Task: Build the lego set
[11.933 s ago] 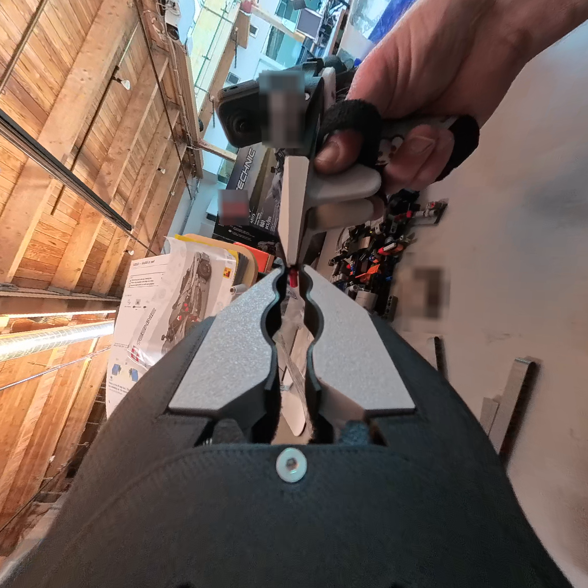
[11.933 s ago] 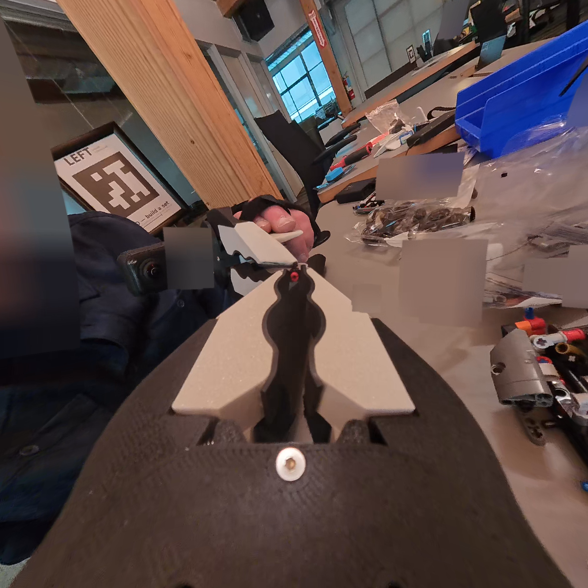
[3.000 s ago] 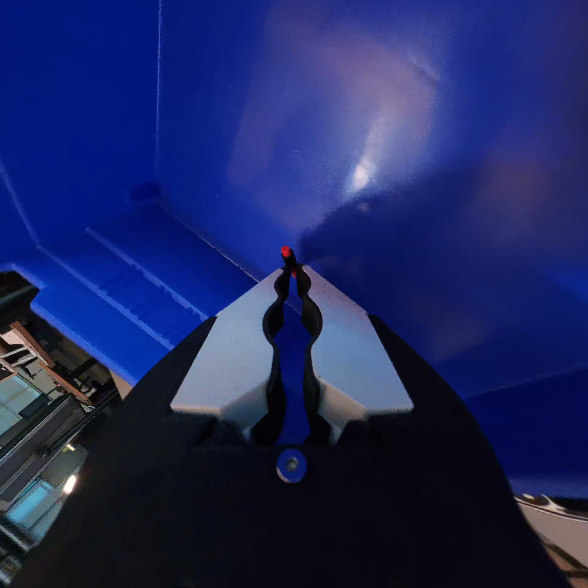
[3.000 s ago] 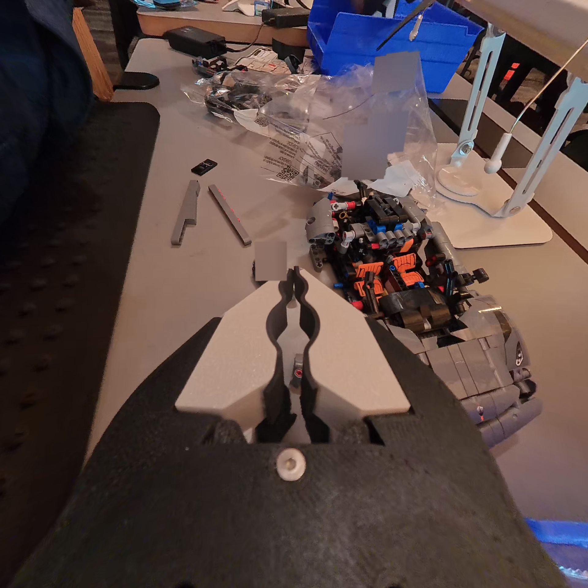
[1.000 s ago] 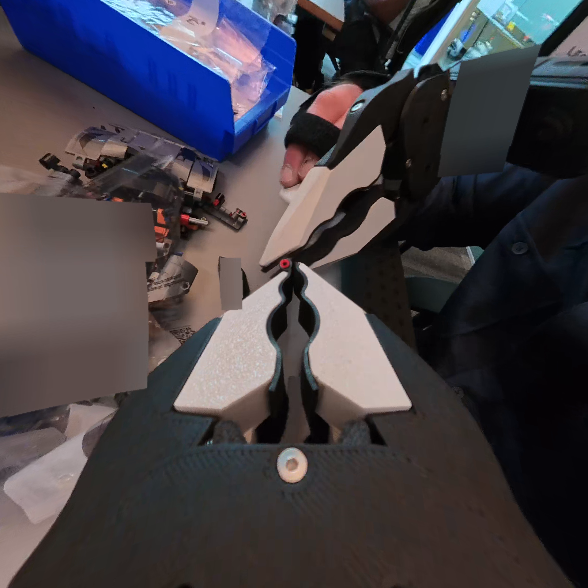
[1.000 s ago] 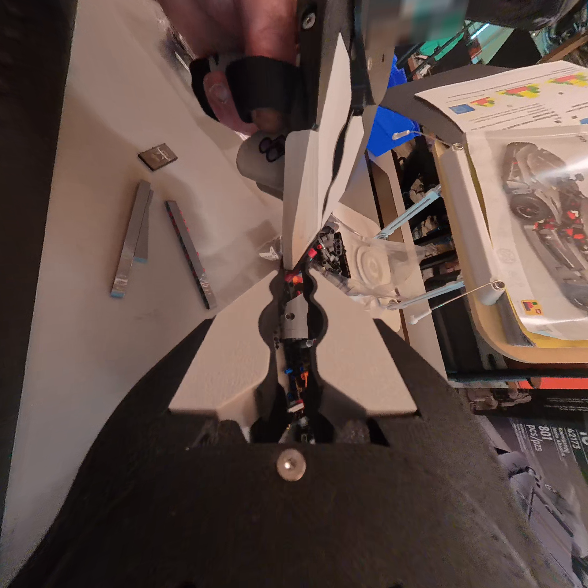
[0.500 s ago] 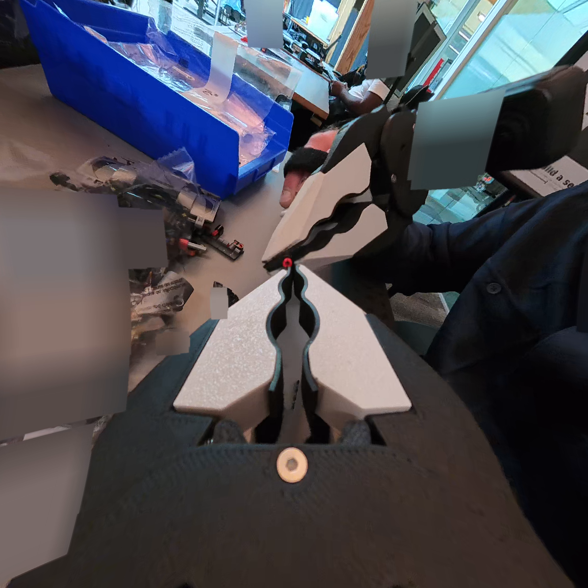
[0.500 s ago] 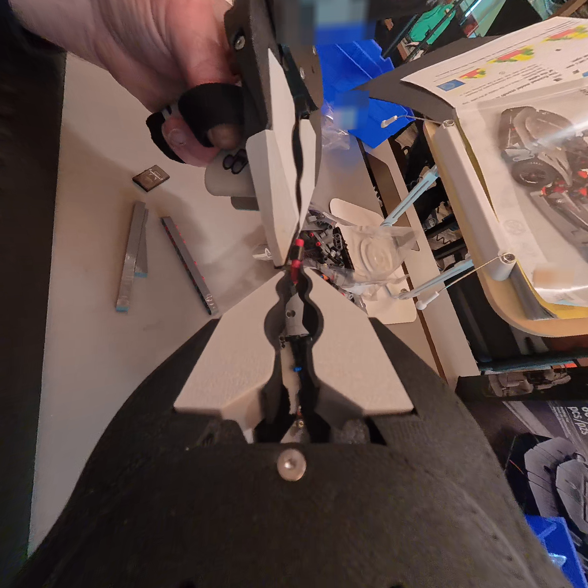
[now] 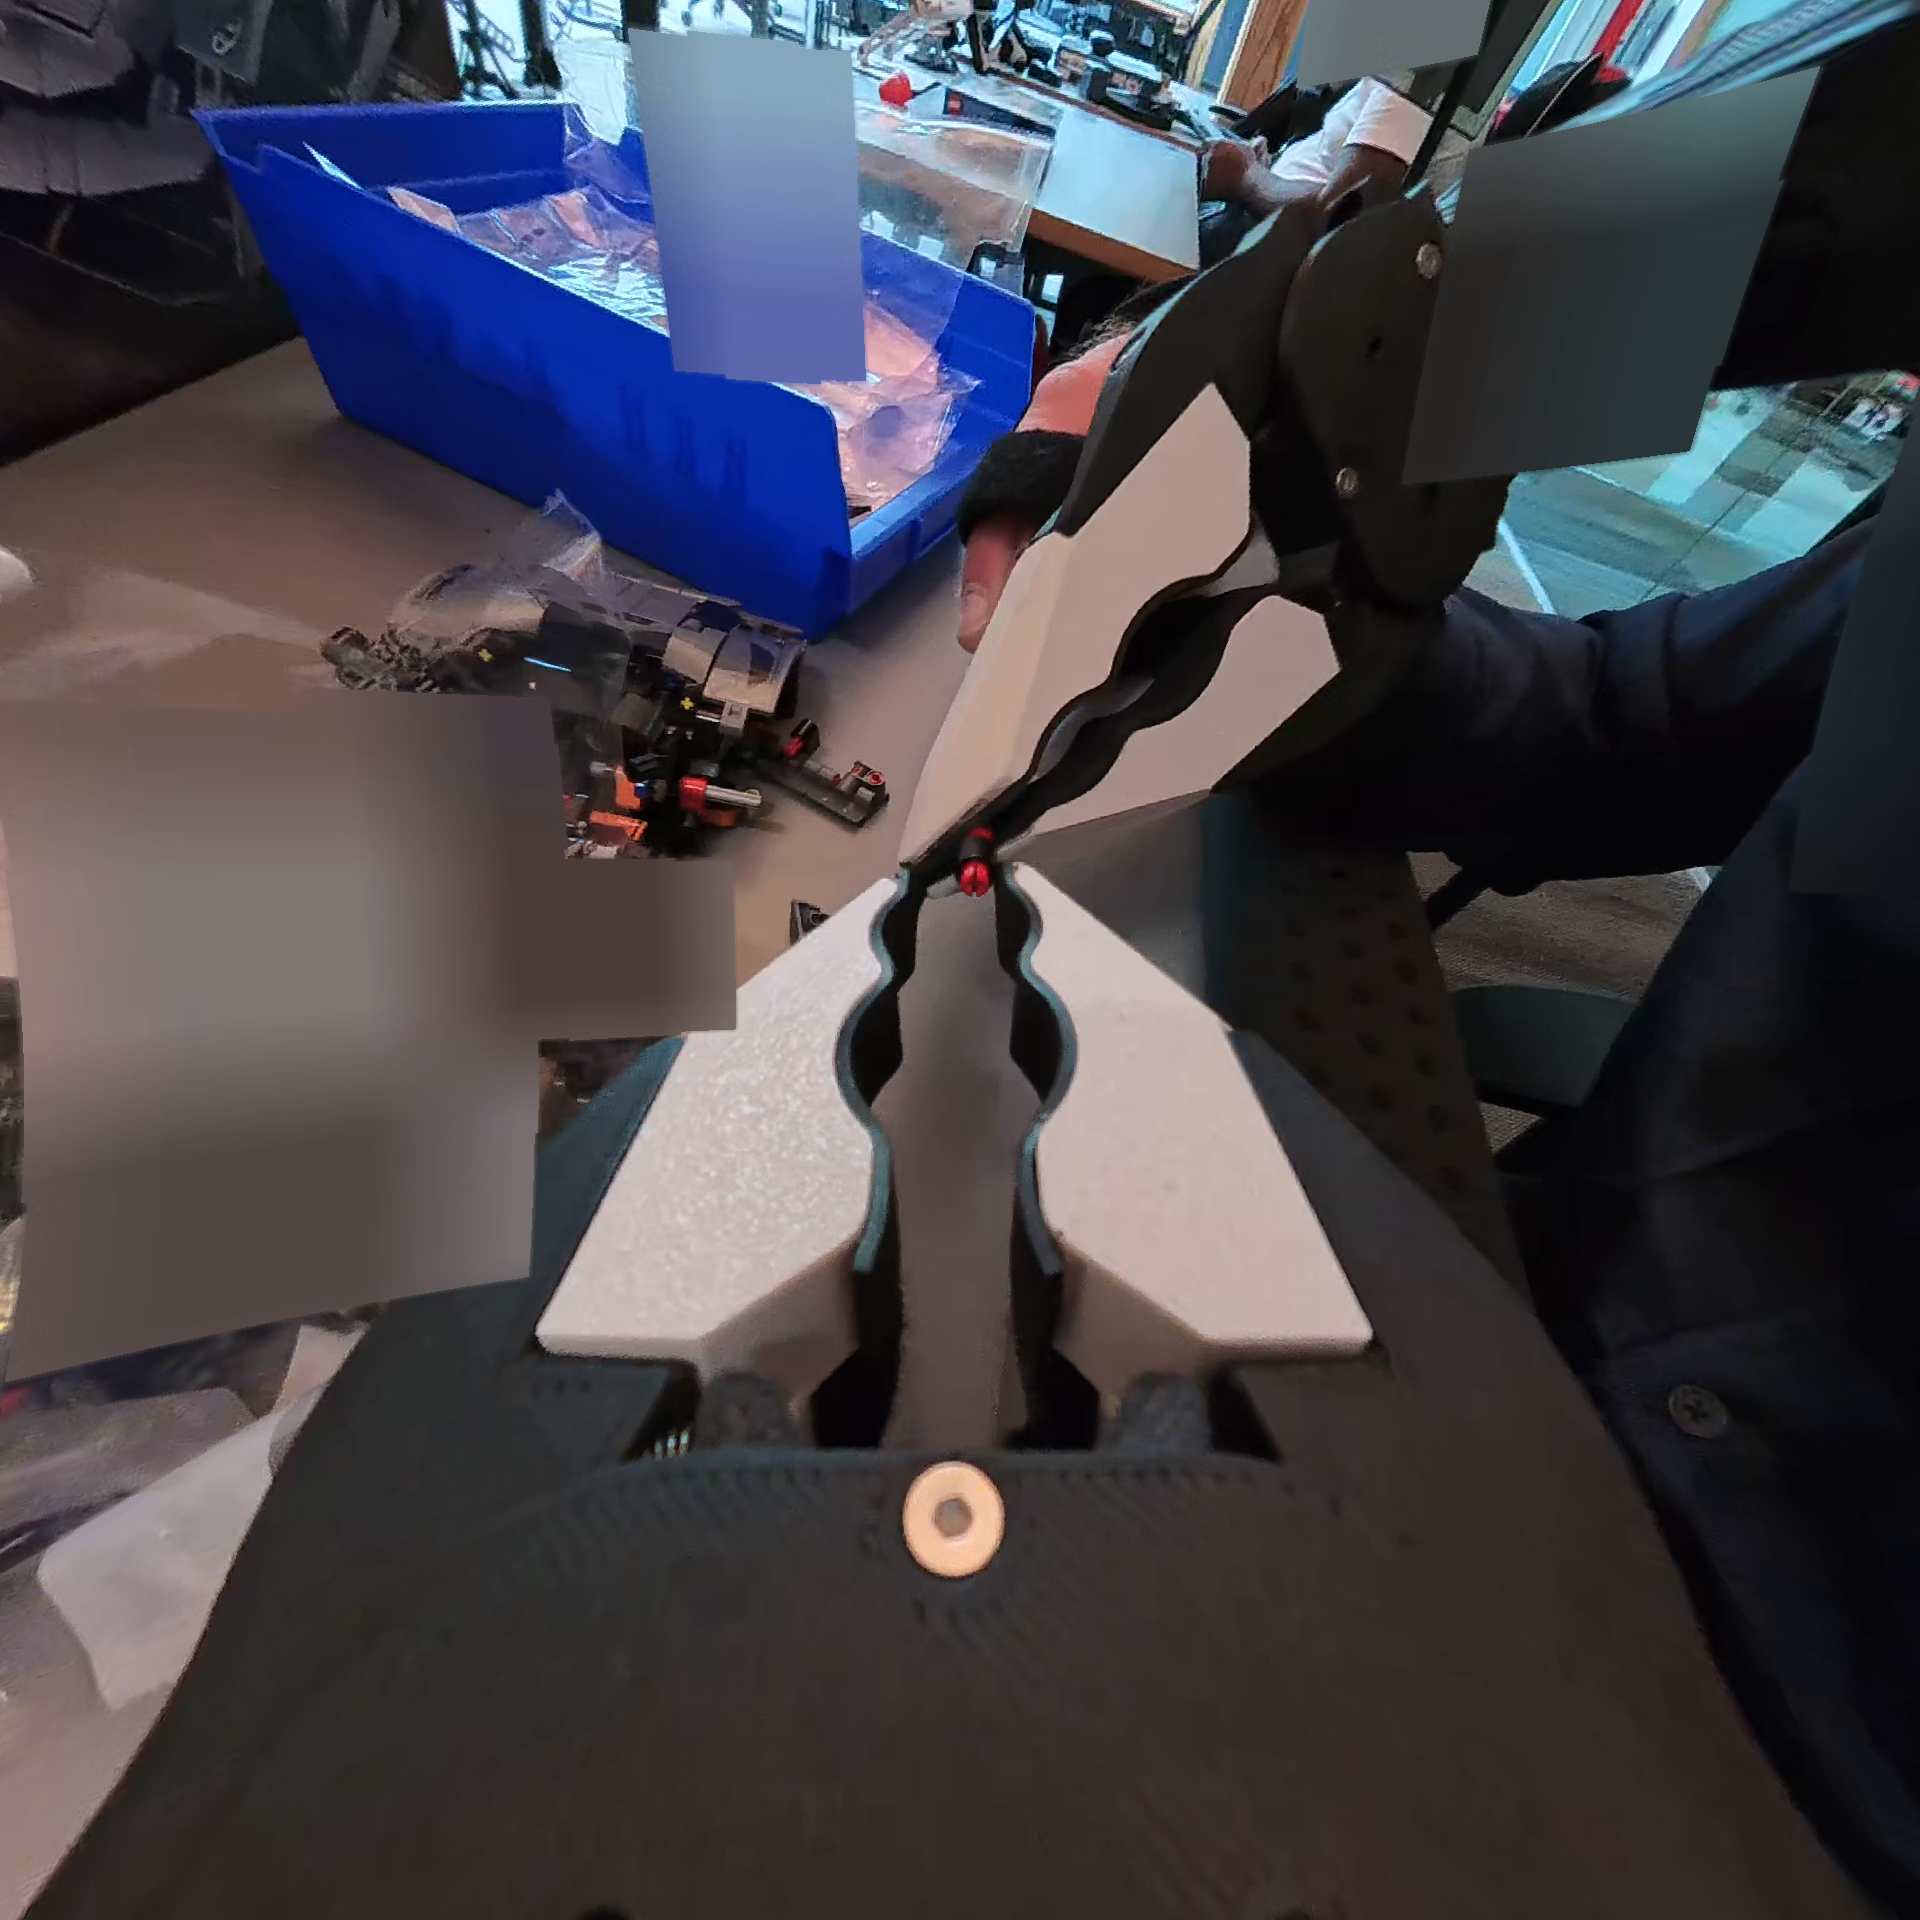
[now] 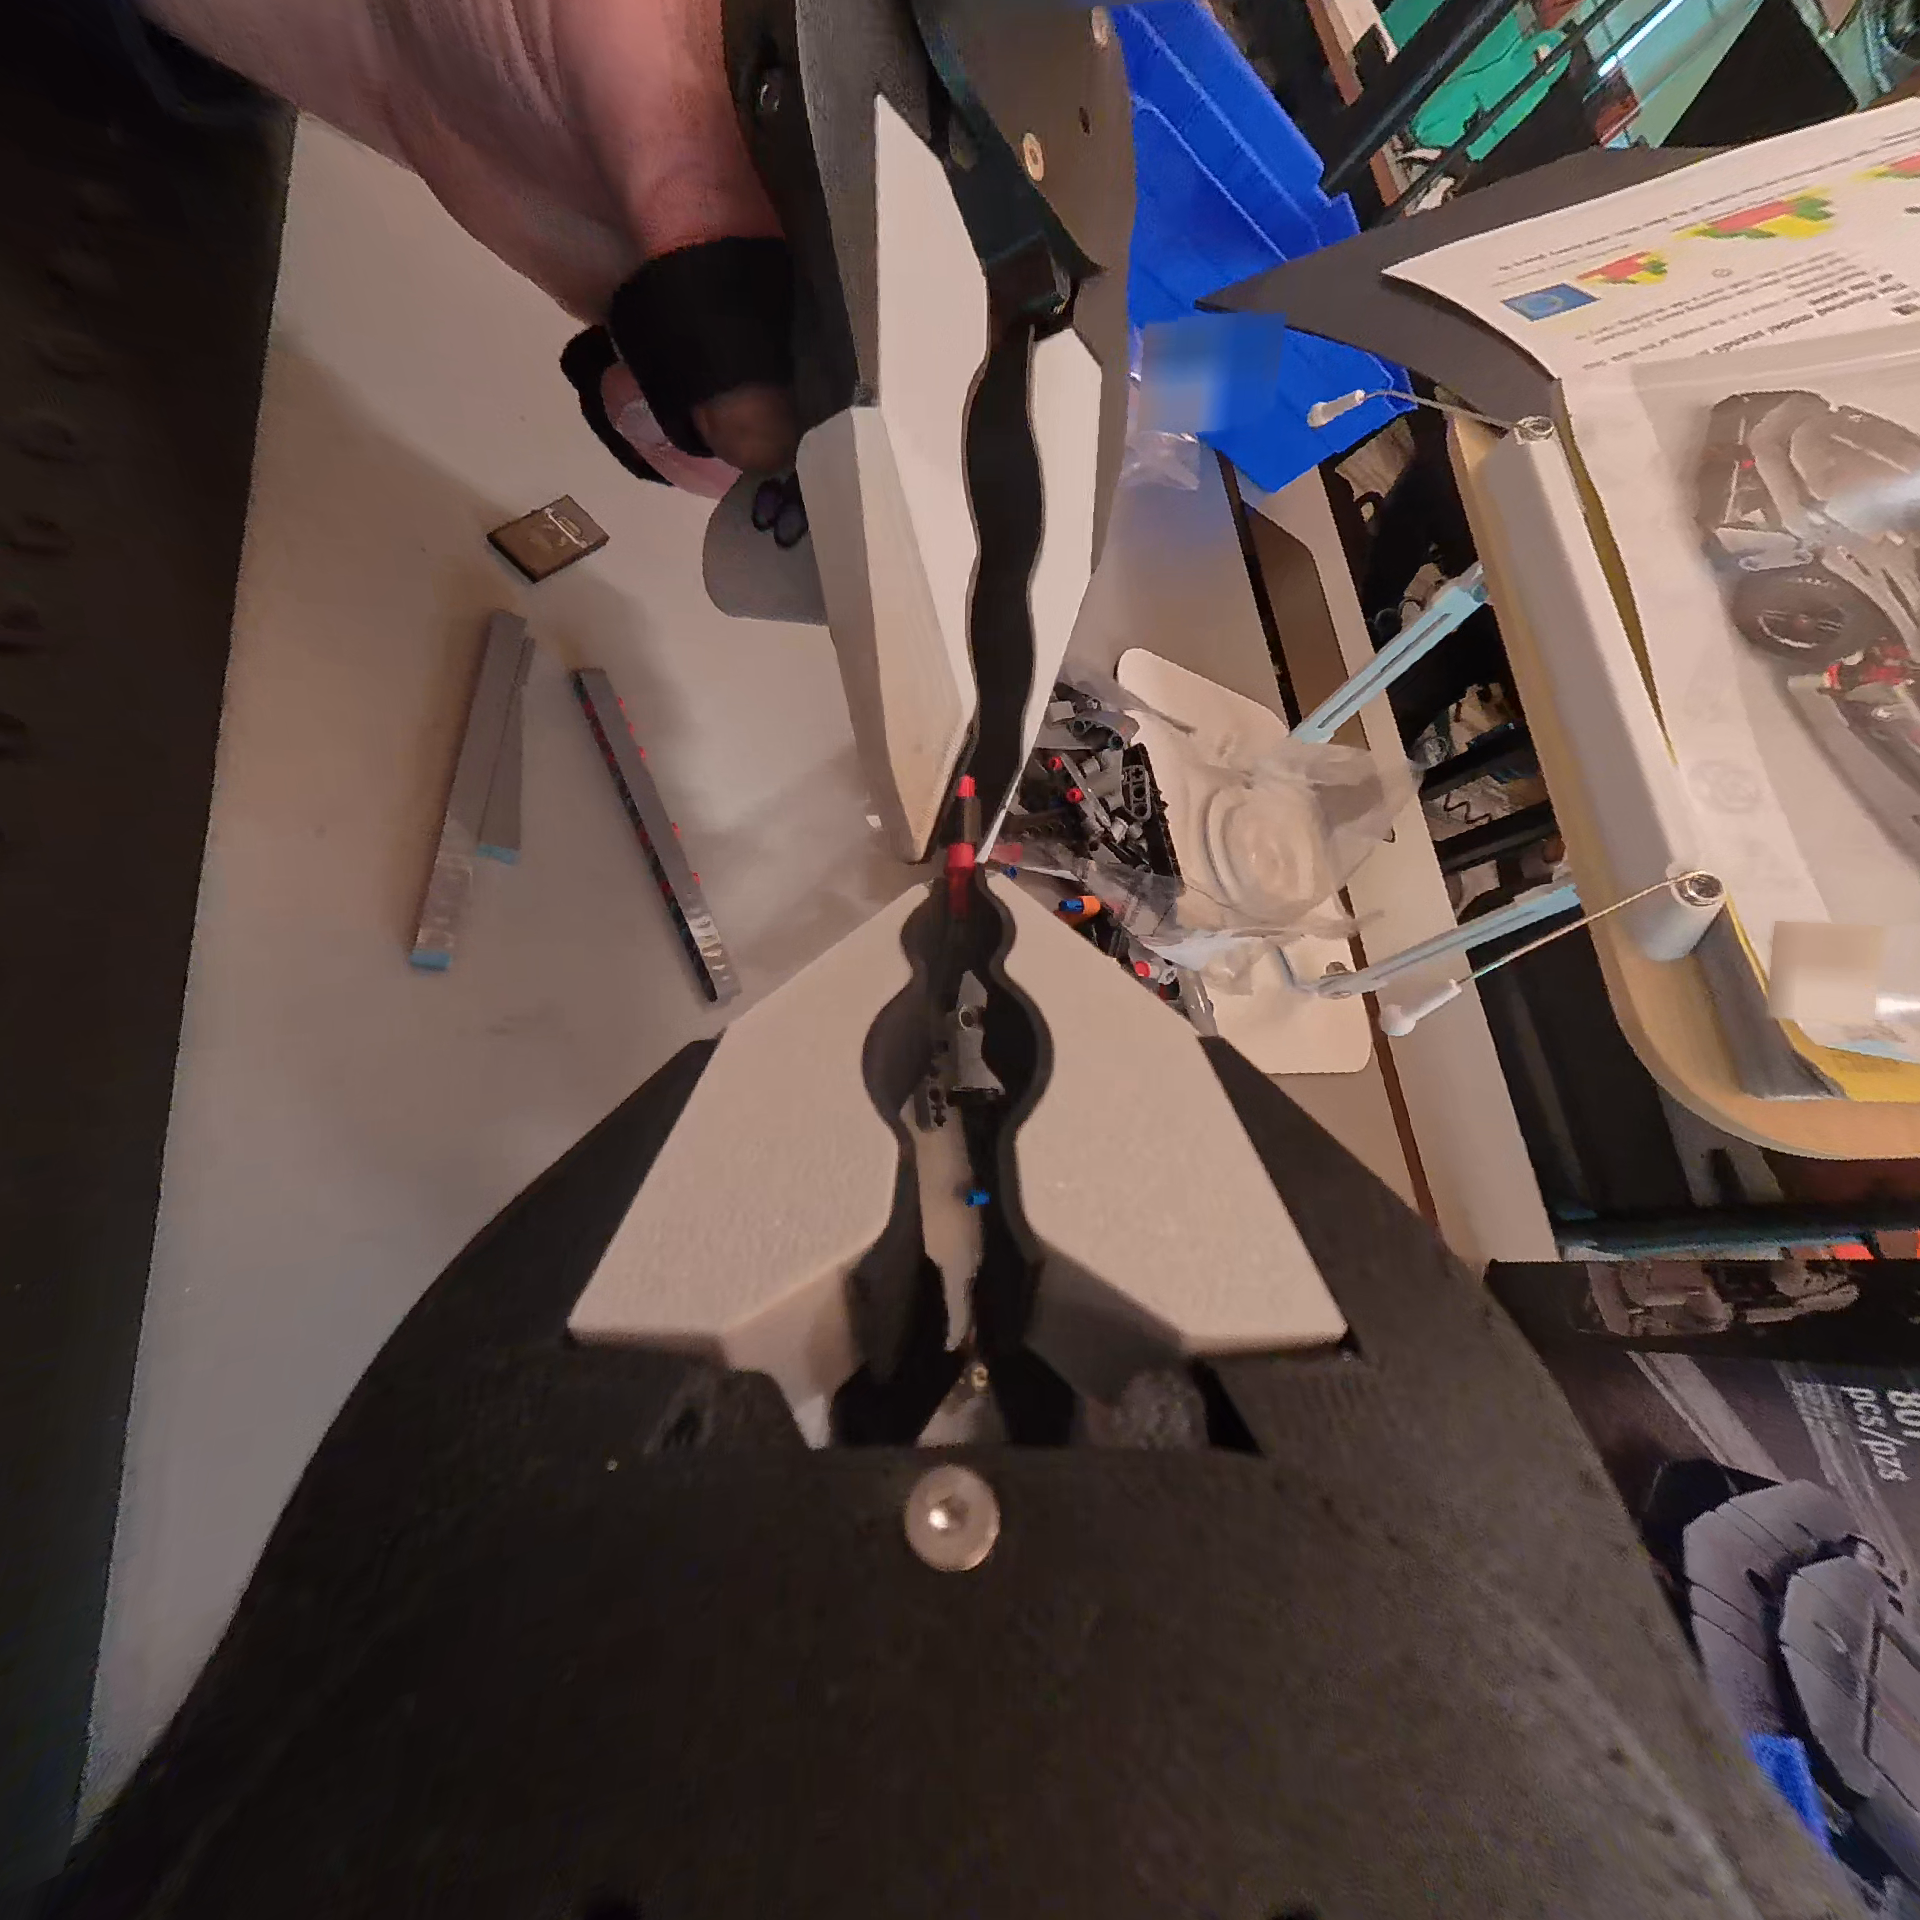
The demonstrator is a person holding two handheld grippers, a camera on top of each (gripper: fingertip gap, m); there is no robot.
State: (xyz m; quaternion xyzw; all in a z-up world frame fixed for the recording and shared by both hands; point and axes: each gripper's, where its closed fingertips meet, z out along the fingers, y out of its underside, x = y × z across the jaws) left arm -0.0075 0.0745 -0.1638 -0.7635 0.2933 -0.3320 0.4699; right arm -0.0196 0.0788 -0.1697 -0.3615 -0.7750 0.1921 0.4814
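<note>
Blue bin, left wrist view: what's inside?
The blue bin holds crumpled clear plastic bags, visible above its near wall. A blurred patch covers the middle, and the near wall hides the bin floor, so loose parts under the bags cannot be confirmed.

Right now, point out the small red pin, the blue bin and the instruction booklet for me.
small red pin (image 9: 974,875): left wrist view, on its red end between the two grippers' tips.
blue bin (image 9: 582,416): left wrist view, on its near side wall.
instruction booklet (image 10: 1704,260): right wrist view, on the open page.

Left tool (image 9: 951,883) parted, right tool (image 10: 961,883) pinched, tips meeting.
</note>
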